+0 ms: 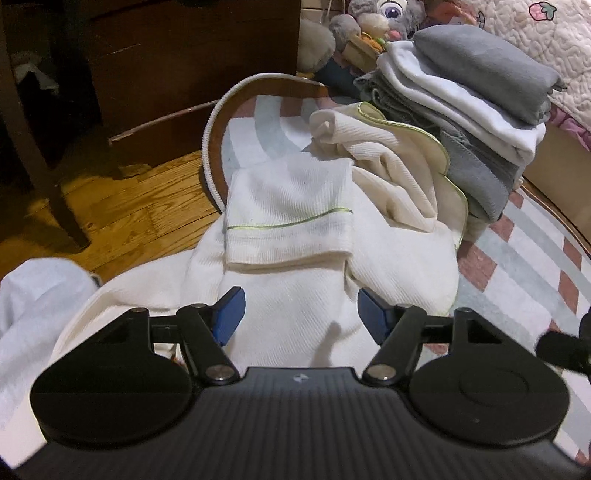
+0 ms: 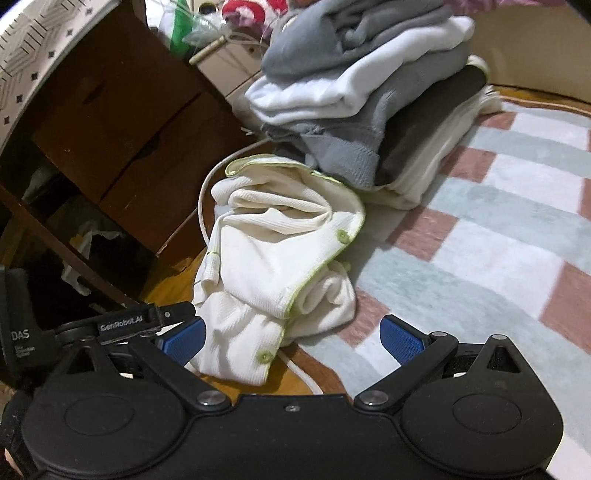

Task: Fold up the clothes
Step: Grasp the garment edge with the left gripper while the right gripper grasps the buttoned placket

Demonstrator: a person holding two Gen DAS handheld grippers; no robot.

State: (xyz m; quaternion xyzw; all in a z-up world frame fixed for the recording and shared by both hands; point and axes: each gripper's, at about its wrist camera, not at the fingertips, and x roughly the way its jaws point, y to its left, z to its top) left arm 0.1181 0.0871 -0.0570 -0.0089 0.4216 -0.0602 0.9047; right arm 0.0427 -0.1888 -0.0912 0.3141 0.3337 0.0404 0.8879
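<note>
Beneath us lies a striped rug (image 1: 524, 236) in pale blue, white and dusty pink, its rounded edge bound in white cord, laid over a yellow wooden floor (image 1: 122, 206). On the rug, partly spilling past its left edge, we see the cream garment (image 1: 291, 221), a ribbed knit trimmed with thin lime-green piping. In the left wrist view its long axis runs from near to far: the broad plain part lies close under our left gripper (image 1: 297, 314), a squared flap with one green line is folded flat across the middle, and the bunched, scalloped end points away toward the far right. In the right wrist view the same garment (image 2: 273, 266) runs near to far along the rug's left edge, showing pale green buttons on its placket.

Our left gripper stands wide open, its blue ribbed pads (image 1: 231, 314) just above the cloth with nothing between them. Our right gripper (image 2: 291, 339) is also spread wide and holds nothing; its left pad (image 2: 184, 339) overlaps the garment's near edge, though we cannot tell whether it touches.

Just beyond the garment sits a stack of folded clothes (image 1: 480, 110), soft grey fleece and white layers, with the lowest items hard to separate. A dark brown wooden cabinet (image 1: 177, 66) fills the far left. A grey plush toy (image 1: 388, 18) is cut off at the top. A white cable (image 2: 201, 210) curves beside the garment, its ends hidden. Pale cloth (image 1: 33, 314) at the near left is cut by the edge.
</note>
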